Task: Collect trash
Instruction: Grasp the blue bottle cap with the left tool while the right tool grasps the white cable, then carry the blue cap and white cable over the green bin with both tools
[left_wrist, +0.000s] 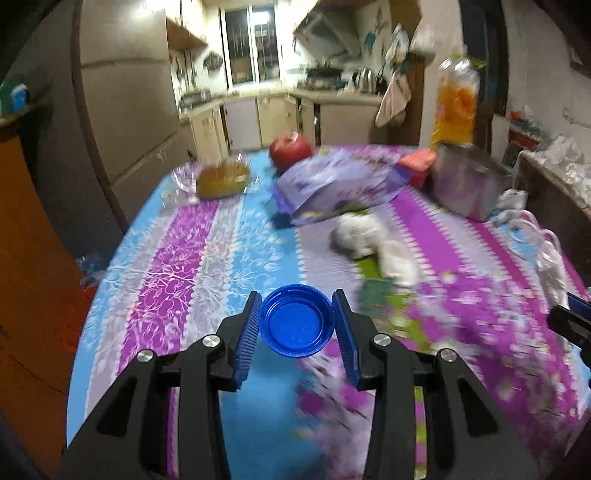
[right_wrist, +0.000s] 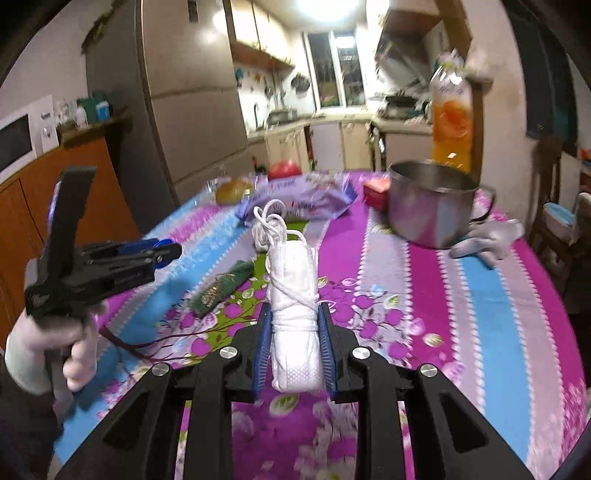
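Note:
My left gripper (left_wrist: 297, 314) is shut on a blue bottle cap (left_wrist: 297, 326), its open side facing the camera, held above the flowered tablecloth (left_wrist: 207, 266). The left gripper also shows in the right wrist view (right_wrist: 168, 251) at the left, cap edge between its tips. My right gripper (right_wrist: 293, 321) is shut on a rolled white face mask (right_wrist: 293, 295) with its strings wound around it. A crumpled white tissue (left_wrist: 364, 236) and a small green wrapper (right_wrist: 221, 291) lie on the cloth. A purple snack bag (left_wrist: 340, 184) lies farther back.
A steel pot (right_wrist: 432, 203), an orange drink bottle (right_wrist: 452, 122), a red box (right_wrist: 376, 192), a red apple (left_wrist: 290, 147), a brown fruit (left_wrist: 221, 179) and a grey cloth (right_wrist: 487, 236) stand toward the table's far side. A fridge (right_wrist: 192, 110) and a wooden cabinet (right_wrist: 33, 199) are at the left.

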